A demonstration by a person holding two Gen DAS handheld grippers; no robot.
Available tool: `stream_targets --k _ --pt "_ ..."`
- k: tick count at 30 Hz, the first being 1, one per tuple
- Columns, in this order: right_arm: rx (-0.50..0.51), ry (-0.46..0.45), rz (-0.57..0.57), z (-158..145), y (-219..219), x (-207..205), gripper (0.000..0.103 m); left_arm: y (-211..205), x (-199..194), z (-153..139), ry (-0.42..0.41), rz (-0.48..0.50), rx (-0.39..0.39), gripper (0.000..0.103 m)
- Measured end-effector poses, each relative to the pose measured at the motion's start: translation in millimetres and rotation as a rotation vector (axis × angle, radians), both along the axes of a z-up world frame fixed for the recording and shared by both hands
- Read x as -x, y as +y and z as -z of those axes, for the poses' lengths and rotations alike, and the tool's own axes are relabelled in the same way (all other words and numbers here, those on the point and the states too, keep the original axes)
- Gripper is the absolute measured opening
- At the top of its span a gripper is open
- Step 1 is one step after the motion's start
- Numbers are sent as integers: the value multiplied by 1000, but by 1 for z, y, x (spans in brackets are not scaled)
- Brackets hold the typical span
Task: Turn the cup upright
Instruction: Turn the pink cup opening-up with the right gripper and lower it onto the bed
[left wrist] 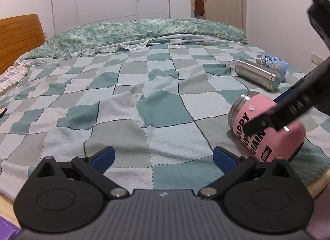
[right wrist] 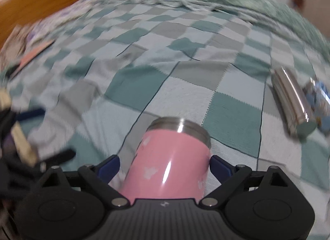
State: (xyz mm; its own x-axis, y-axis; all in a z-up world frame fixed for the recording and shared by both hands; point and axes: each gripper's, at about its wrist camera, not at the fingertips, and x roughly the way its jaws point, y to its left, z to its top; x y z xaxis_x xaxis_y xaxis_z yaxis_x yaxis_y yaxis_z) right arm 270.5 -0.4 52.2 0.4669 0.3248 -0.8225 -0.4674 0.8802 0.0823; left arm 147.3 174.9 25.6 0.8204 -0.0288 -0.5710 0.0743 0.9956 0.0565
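A pink cup (left wrist: 268, 128) with black lettering and a steel rim lies on its side on the checkered bedspread (left wrist: 144, 99), at the right. My right gripper (right wrist: 165, 167) straddles the pink cup (right wrist: 169, 161), its blue pads on either side of the body, with a gap at the left pad. One of its fingers (left wrist: 266, 122) crosses the cup in the left wrist view. My left gripper (left wrist: 163, 157) is open and empty, low over the bedspread, left of the cup.
A steel bottle (left wrist: 257, 74) and a blue printed cup (left wrist: 272, 64) lie on their sides behind the pink cup. They show at the right in the right wrist view, the bottle (right wrist: 290, 99) nearer. A wooden headboard (left wrist: 18, 33) stands at the left.
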Motion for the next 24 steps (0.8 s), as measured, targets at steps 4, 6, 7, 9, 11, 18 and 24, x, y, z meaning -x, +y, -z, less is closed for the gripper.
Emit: stream_targets --k 4,6,7,9,11,18,24 --pt "-9 61 69 12 4 -18 93 4 0 2 6 -8 7 103" --pt "-8 87 91 16 5 -23 89 5 0 3 9 -11 11 103" --pt "-10 100 97 19 5 -25 86 6 0 4 10 -12 13 103" --pt "-35 120 103 20 1 -28 85 7 1 4 8 -11 17 103" --pt "-73 123 103 19 -5 -27 85 8 1 4 5 -7 21 103" --pt "-204 -113 71 0 -26 13 84 8 3 4 -3 3 27 103" --pt "-309 -363 12 -16 -18 38 84 10 10 0 -22 2 32 103"
